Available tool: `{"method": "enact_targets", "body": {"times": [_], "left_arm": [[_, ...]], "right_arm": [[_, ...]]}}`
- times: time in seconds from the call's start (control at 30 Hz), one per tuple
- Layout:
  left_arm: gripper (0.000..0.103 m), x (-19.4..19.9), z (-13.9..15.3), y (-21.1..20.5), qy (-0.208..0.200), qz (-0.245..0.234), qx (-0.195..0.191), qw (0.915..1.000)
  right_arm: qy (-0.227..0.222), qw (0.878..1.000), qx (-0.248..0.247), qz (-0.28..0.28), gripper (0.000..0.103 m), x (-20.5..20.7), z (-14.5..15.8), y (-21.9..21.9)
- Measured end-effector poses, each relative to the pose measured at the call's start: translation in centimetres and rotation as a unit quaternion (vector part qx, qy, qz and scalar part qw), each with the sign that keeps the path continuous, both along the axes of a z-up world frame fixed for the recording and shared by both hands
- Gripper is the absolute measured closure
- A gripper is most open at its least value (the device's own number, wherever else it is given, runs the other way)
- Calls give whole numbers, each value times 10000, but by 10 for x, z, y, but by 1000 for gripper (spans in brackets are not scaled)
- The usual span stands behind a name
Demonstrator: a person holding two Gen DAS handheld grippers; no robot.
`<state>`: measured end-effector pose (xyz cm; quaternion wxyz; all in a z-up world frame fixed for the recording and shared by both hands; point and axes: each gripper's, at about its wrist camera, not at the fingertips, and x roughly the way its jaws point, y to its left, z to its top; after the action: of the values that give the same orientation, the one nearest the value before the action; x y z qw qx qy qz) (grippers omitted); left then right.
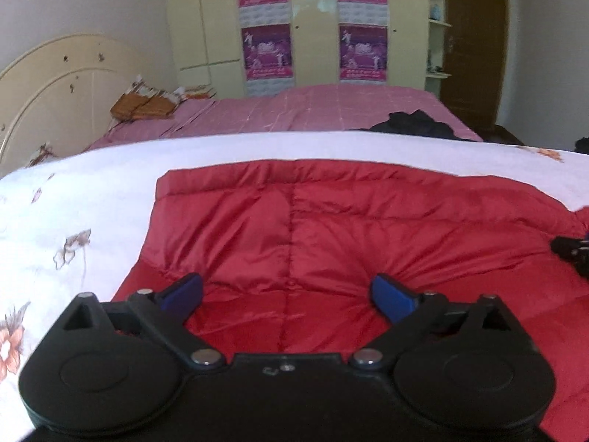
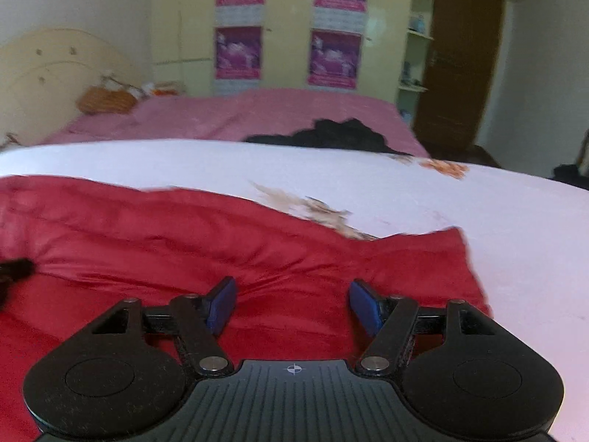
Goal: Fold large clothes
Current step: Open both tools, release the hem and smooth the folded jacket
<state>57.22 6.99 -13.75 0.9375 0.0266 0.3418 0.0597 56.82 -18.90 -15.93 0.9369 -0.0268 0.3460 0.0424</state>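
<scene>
A red quilted puffer garment lies spread flat on a white flowered sheet. My left gripper is open, its blue pads just above the garment's near left part. The right wrist view shows the garment's right side with a rumpled corner at the far right. My right gripper is open and hovers low over that red fabric. The right gripper's tip also shows at the right edge of the left wrist view. Neither gripper holds cloth.
Beyond the white sheet lies a pink bed cover with a dark garment pile and orange pillows by the cream headboard. A wardrobe with posters and a brown door stand behind.
</scene>
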Motion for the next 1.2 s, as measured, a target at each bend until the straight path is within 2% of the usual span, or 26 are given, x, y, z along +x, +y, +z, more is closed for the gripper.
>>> {"method": "enact_targets", "body": {"times": [0.1,0.3,0.43,0.5,0.7,0.87,1.0,1.07,1.2], "left_arm": [[2,2,-1,6,86,46,-131,9999],[1,4,-1,21,259,176,-411,9987],[4,0,8,22,317,211,-275,9989],[8,-9,18,21,240,203,-172,9994],[7,-44,47,14,23,-39,-52,10000],[7,-88,56,2,-120,-369,-32,9992],[7,-115,41,-2,-125,-394,205,9989],[6,-117,24,1,41,-302,389,9988],[5,-116,7,12,114,-98,233,9996]], "right_arm": [[71,9995,7,-311,36,8,-10,-24],[138,9967,540,-585,34,12,-16,-55],[413,9929,919,-629,34,12,3,-68],[263,9928,1000,-598,34,-4,21,-69],[-141,9961,868,55,34,-56,54,-35],[-252,9954,745,546,34,-96,51,6],[-261,9953,590,722,34,-122,34,27],[-210,9963,415,725,34,-131,20,31],[-232,9982,-28,555,34,-135,-2,24]]}}
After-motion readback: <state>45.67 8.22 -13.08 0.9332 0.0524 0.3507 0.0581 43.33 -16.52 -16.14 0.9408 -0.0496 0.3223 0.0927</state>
